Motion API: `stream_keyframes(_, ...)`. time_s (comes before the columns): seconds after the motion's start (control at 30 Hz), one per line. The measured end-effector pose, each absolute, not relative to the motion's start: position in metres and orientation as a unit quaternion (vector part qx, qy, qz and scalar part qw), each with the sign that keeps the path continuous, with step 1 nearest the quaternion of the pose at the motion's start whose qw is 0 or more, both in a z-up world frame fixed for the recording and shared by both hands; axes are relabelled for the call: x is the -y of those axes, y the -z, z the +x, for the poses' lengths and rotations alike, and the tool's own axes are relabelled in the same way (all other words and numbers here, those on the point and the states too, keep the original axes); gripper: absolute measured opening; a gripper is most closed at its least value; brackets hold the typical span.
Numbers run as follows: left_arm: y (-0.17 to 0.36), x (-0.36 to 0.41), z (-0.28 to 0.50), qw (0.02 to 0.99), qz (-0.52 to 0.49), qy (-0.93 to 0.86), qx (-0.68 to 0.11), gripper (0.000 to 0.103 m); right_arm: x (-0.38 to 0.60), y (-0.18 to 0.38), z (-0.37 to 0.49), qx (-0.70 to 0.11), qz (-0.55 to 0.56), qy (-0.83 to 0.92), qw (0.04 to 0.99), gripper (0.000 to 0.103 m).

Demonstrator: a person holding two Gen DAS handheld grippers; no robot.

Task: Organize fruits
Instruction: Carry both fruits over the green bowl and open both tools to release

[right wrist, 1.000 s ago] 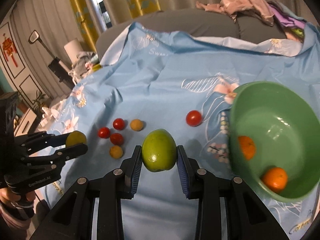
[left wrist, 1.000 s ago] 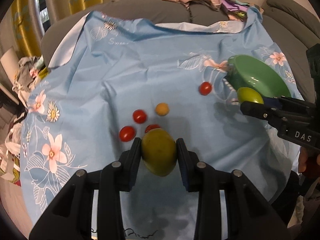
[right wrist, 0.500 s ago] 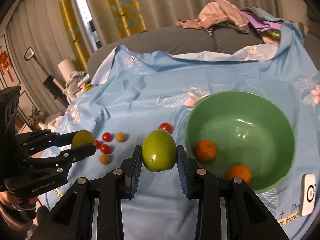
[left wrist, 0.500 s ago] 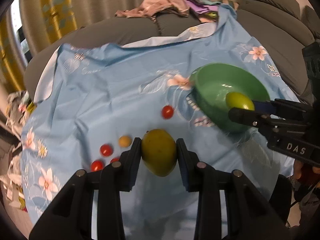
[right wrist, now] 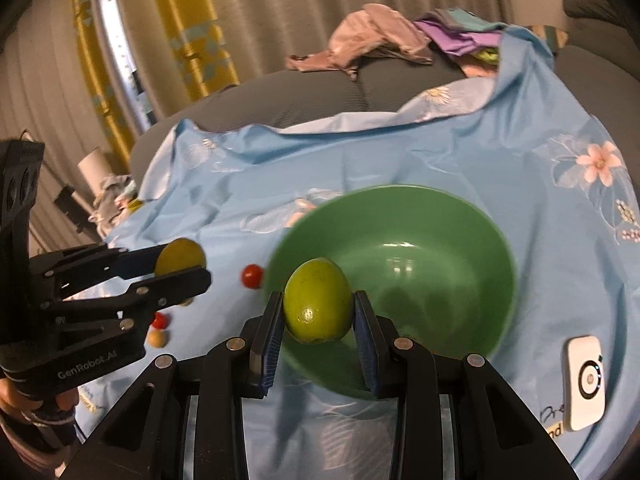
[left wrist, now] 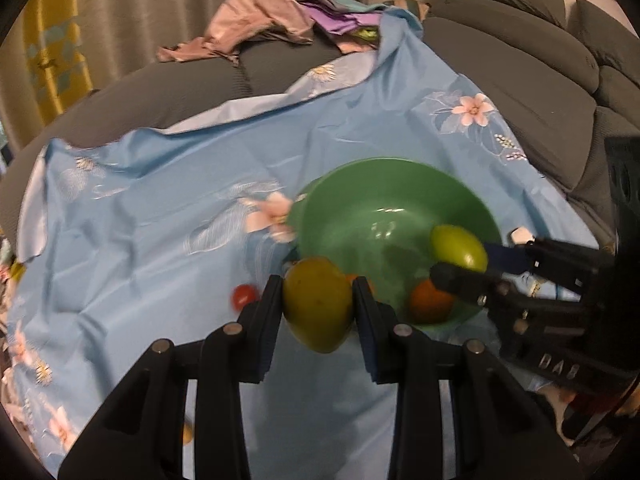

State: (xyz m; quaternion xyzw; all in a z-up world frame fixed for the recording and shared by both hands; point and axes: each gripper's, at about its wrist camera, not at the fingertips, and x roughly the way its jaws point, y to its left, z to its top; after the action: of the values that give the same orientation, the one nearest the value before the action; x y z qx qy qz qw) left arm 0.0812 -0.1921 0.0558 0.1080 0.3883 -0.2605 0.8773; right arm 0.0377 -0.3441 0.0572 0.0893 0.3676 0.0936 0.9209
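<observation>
My left gripper (left wrist: pixel 318 308) is shut on a yellow-green mango (left wrist: pixel 318 306), held just left of the green bowl (left wrist: pixel 340 184). My right gripper (right wrist: pixel 318 308) is shut on a green mango (right wrist: pixel 318 306) over the near rim of the bowl (right wrist: pixel 480 224). In the left wrist view the right gripper (left wrist: pixel 464 258) and its green mango (left wrist: pixel 458 244) hang over the bowl's right side, above an orange (left wrist: pixel 430 300) in the bowl. The left gripper (right wrist: pixel 182 266) shows at the left of the right wrist view. A cherry tomato (right wrist: pixel 252 276) lies left of the bowl.
A blue flowered cloth (left wrist: pixel 160 208) covers the grey sofa seat. Small tomatoes (right wrist: pixel 160 320) and a small yellow fruit (right wrist: pixel 157 338) lie on it at the left. A white device (right wrist: pixel 585 382) lies right of the bowl. Clothes (right wrist: pixel 372 40) are piled at the back.
Both grippers have moved toward the bowl with their mangoes. The right one is now over the bowl's rim, and the left one has come up beside the bowl.
</observation>
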Motion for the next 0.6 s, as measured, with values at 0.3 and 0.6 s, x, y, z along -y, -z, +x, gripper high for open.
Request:
stream_keyframes(0.3,-0.024,0.233,0.102,0.850,0.121,0.285,-0.427,0.035,0.359,-0.036,0.048,-0.404,0.082,-0.062,0.909,0.036)
stream_keyframes(0.6,-0.018,0.231,0.104,0.846,0.116,0.281,-0.438,0.037,0.353,-0.027,0.048,-0.421,0.070,-0.050,0.903,0.036)
